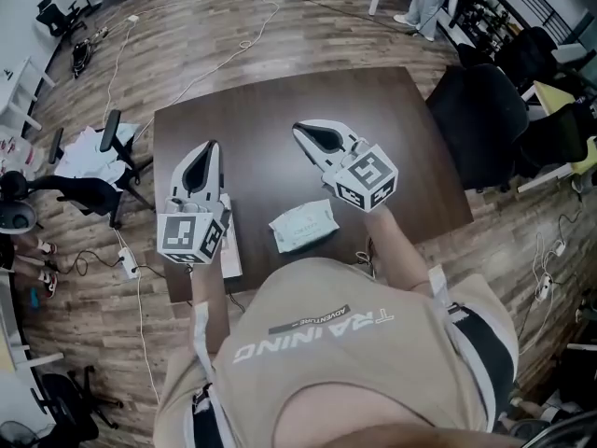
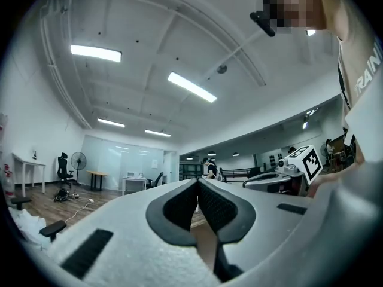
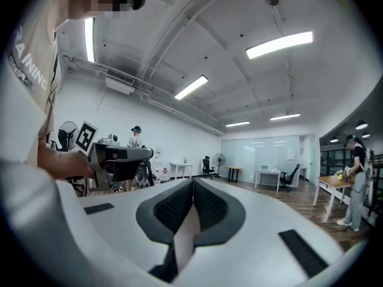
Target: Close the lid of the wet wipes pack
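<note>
Wet wipes pack [image 1: 302, 225] lies flat on the dark table [image 1: 280, 101], close to the near edge and directly in front of the person. Left gripper [image 1: 212, 147] and right gripper [image 1: 300, 129] are held above the tabletop, one on each side of the pack and apart from it. Each has its jaws pressed together with nothing between them. Open tabletop extends from the pack to the far edge. Wood floor [image 1: 233, 26] surrounds the table; a black office chair [image 1: 476, 119] stands at its right edge, and cables [image 1: 246, 41] trail across the floor beyond
</note>
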`<action>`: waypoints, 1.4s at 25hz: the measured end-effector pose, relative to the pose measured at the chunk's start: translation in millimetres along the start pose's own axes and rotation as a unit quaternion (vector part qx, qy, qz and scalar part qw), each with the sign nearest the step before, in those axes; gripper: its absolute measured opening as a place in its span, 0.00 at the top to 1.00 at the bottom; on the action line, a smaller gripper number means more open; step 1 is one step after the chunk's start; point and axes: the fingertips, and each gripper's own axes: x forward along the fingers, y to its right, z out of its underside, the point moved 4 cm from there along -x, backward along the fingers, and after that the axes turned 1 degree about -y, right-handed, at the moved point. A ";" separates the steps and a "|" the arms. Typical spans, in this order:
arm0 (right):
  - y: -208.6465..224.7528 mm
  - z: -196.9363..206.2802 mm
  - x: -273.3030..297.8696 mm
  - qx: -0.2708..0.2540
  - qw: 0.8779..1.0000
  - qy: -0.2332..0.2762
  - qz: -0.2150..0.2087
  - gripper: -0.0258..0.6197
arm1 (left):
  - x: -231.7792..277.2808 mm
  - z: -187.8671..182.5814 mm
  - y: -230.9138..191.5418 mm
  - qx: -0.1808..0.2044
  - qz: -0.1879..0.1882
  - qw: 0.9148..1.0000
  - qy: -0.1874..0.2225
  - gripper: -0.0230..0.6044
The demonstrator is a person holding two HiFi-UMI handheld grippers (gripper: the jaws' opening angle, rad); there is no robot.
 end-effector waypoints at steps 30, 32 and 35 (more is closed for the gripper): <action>-15.3 42.1 -7.0 0.029 0.998 -0.043 -0.043 0.94 | -42.5 40.2 8.0 -0.113 -0.038 0.993 -0.027 0.96; -17.1 41.0 -10.3 0.021 0.998 -0.045 -0.044 0.94 | -42.0 41.9 11.1 -0.107 -0.040 0.993 -0.030 0.96; -14.5 44.0 -16.0 0.017 0.998 -0.055 -0.036 0.94 | -36.5 43.3 17.7 -0.096 -0.034 0.994 -0.035 0.96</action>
